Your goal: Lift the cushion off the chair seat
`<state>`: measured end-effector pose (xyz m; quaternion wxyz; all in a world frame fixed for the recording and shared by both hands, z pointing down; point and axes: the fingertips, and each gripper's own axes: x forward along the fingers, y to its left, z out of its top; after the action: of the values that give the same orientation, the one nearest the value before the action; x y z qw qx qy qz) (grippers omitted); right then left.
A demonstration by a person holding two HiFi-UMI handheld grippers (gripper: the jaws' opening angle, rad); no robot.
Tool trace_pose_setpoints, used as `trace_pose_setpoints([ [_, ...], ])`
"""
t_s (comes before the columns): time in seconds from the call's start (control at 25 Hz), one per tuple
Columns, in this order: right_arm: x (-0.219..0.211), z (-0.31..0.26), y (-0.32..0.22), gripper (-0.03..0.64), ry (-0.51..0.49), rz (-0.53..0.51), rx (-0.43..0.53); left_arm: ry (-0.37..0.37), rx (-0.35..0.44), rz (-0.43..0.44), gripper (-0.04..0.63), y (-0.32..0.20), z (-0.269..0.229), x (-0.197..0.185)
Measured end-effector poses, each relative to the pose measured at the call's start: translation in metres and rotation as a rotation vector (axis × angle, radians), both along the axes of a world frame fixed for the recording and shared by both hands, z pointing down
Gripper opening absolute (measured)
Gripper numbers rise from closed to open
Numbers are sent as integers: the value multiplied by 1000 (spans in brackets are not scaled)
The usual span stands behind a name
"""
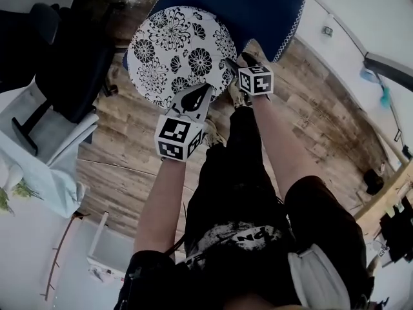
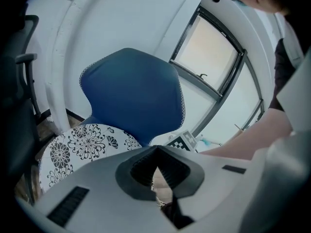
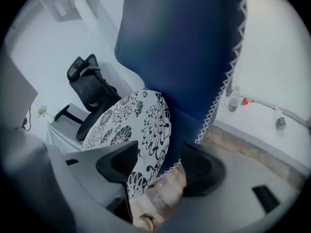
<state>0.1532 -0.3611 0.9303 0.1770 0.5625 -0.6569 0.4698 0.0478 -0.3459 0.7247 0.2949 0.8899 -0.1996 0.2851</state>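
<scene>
- The right gripper (image 3: 160,164) has its jaws spread wide. The rim of the cushion (image 3: 131,125) stands in the gap, close to the jaw on the view's left. The other jaw is clear of it, so nothing is clamped.
- The left gripper (image 2: 156,150) has its jaws closed tip to tip with nothing between them.
- The round white cushion with black flowers lies flat on the seat of the blue chair (image 1: 251,8), ahead of both grippers.
- In the head view the left gripper (image 1: 201,92) points at the cushion's (image 1: 181,50) near edge. The right gripper (image 1: 232,64) sits at the edge beside it, toward the chair back.
- From the left gripper the cushion (image 2: 77,147) spreads ahead to the left, and the blue backrest (image 2: 131,96) rises behind it.
- A black office chair (image 3: 87,91) stands beyond the cushion, well apart from the right gripper.
- A wooden floor (image 1: 129,147) lies beneath both grippers.
</scene>
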Motion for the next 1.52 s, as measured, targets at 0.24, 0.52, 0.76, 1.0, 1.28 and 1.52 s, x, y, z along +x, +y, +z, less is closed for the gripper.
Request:
trace_pose_setpoints([
  [0.24,-11,16,-7,262,15,-43,-36,-13,-23,-11,12,1,13,-8],
  [0.52,-21,12,-8,45,26,-94,-33,-12,-30,-25,12,-5,14,-14],
  [0.76,-26,-10,-7,32,27,-112,16,-2,-19,-46,12,-12,3,-20],
  [1.0,-31,-35,-6,29,37,-122,51,23,21,-66,12,-21,-24,-22],
  [1.28,-40,-80,-8,29,46,-163,89,41,42,-96,12,-14,-53,-36],
  [1.52,-54,-130,-16,29,76,-222,171,56,77,-121,12,-11,-80,-52],
])
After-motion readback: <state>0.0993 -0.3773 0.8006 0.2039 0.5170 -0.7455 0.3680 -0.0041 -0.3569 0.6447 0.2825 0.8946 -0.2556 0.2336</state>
